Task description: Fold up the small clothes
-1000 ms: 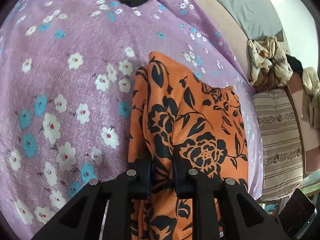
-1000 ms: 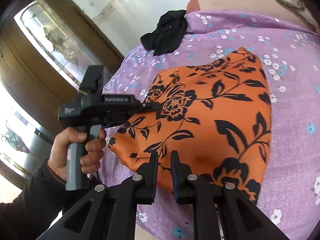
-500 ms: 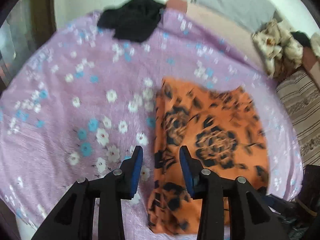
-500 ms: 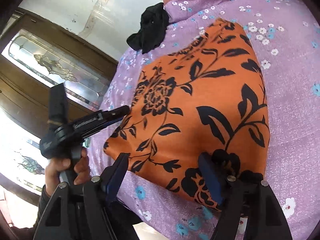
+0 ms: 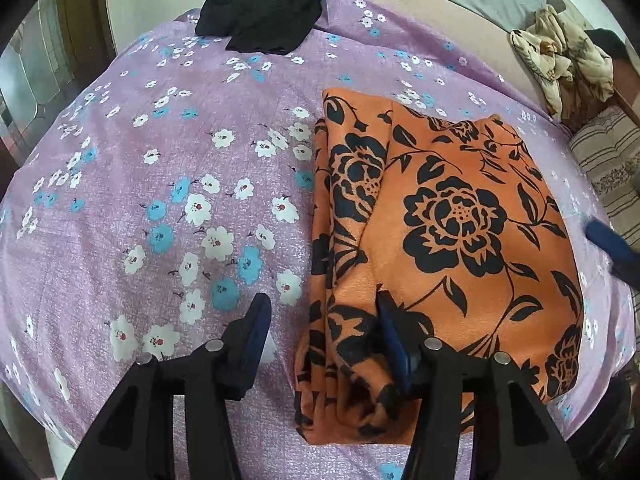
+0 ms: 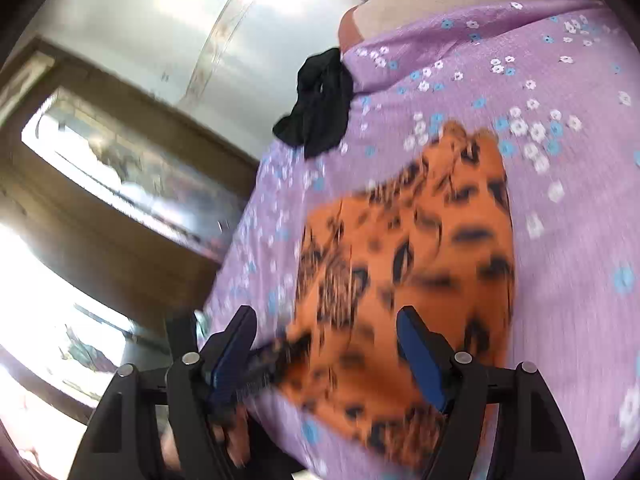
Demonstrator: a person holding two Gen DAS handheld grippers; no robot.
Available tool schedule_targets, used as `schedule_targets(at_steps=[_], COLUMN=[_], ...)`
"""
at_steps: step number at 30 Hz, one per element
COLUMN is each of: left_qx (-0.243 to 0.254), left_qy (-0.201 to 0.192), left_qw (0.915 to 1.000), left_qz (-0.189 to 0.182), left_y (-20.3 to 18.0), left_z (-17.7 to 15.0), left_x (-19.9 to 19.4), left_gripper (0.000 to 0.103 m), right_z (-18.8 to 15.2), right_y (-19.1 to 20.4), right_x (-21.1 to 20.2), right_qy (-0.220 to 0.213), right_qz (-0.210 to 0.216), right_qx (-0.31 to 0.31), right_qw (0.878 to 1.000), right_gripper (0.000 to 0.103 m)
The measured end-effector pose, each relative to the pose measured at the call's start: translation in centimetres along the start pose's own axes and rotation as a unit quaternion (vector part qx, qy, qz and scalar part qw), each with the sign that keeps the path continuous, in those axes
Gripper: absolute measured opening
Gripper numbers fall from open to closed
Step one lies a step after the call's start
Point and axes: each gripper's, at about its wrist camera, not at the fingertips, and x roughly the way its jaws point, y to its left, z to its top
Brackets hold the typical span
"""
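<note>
A folded orange cloth with black flowers (image 5: 452,232) lies flat on the purple floral sheet (image 5: 168,184). It also shows blurred in the right wrist view (image 6: 412,264). My left gripper (image 5: 324,328) is open and empty above the cloth's near left edge, one finger over the sheet and one over the cloth. My right gripper (image 6: 328,344) is open and empty above the cloth's near edge. The tip of the right gripper shows at the right edge of the left wrist view (image 5: 612,248).
A crumpled black garment (image 5: 264,12) lies at the far edge of the sheet, also in the right wrist view (image 6: 320,104). A pile of cream clothes (image 5: 560,52) and a striped cushion (image 5: 612,164) sit at the right. A wooden glazed door (image 6: 120,184) stands left.
Both grippers were shut on the orange cloth a second ago; they opened, let it go and pulled back. The cloth now lies flat and folded on the sheet.
</note>
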Motion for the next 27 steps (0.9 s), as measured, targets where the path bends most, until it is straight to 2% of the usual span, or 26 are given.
schedule_targets(at_steps=[1, 2, 3, 4, 5, 6, 8, 10, 13, 15, 16, 18, 21, 23, 25, 27], left_qx=[0.0, 0.001, 0.003, 0.006, 0.008, 0.008, 0.015, 0.029, 0.043, 0.03, 0.027, 0.027, 0.028, 0.028, 0.033, 0.047], left_qy=[0.0, -0.001, 0.001, 0.001, 0.001, 0.0, -0.003, -0.006, -0.002, -0.001, -0.003, -0.029, -0.074, -0.09, -0.084, -0.052], left_qw=[1.0, 1.0, 1.0, 1.0, 1.0, 0.9999, 0.9998, 0.9994, 0.9987, 0.9994, 0.9995, 0.9991, 0.9969, 0.9953, 0.9958, 0.9975], left_qz=[0.0, 0.0, 0.001, 0.003, 0.004, 0.007, 0.013, 0.018, 0.027, 0.017, 0.015, 0.014, -0.007, -0.02, -0.019, 0.009], left_y=[-0.2, -0.2, -0.2, -0.4, -0.3, -0.4, -0.9, -1.4, -1.7, -1.4, -1.4, -1.5, -2.4, -3.2, -4.1, -4.9], left_z=[0.1, 0.1, 0.2, 0.1, -0.1, 0.1, 0.5, 0.7, 0.5, 0.6, 0.8, 1.2, 2.8, 4.0, 4.7, 4.6], left_x=[0.1, 0.2, 0.3, 0.0, -0.1, -0.4, -0.9, -1.1, -0.7, -1.1, -1.5, -3.1, -5.3, -5.4, -4.2, -1.2], left_gripper=[0.058, 0.06, 0.06, 0.06, 0.06, 0.06, 0.06, 0.06, 0.06, 0.06, 0.06, 0.059, 0.06, 0.061, 0.063, 0.063], right_z=[1.0, 1.7, 1.8, 1.7, 1.7, 1.8, 2.4, 3.5, 5.5, 5.8, 5.5, 5.4, 5.0, 3.8, 1.9, -0.5], right_y=[-1.3, -3.1, -5.1, -7.1, -7.6, -7.5, -6.2, -4.8, -5.0, -7.4, -9.1, -9.3, -7.2, -6.6, -6.8, -7.8], right_x=[0.8, 2.2, 3.6, 4.8, 4.3, 3.9, 2.9, 1.9, 2.5, 5.3, 6.5, 5.2, 2.6, 0.2, -2.2, -3.7], right_qy=[0.0, 0.011, 0.036, 0.051, 0.03, 0.028, 0.024, 0.005, -0.006, 0.029, 0.046, 0.02, 0.012, 0.005, -0.007, -0.002], right_qz=[-0.002, -0.022, -0.036, -0.025, -0.003, 0.006, 0.01, 0.033, 0.038, 0.004, 0.002, 0.024, 0.039, 0.04, 0.022, -0.011], right_qx=[0.021, 0.044, 0.074, 0.112, 0.129, 0.138, 0.124, 0.094, 0.095, 0.116, 0.139, 0.148, 0.114, 0.095, 0.093, 0.106], right_qw=[1.0, 0.999, 0.996, 0.992, 0.991, 0.99, 0.992, 0.995, 0.995, 0.993, 0.989, 0.988, 0.993, 0.995, 0.995, 0.994], right_gripper=[0.081, 0.082, 0.082, 0.08, 0.08, 0.08, 0.081, 0.081, 0.083, 0.085, 0.083, 0.083, 0.083, 0.083, 0.083, 0.084])
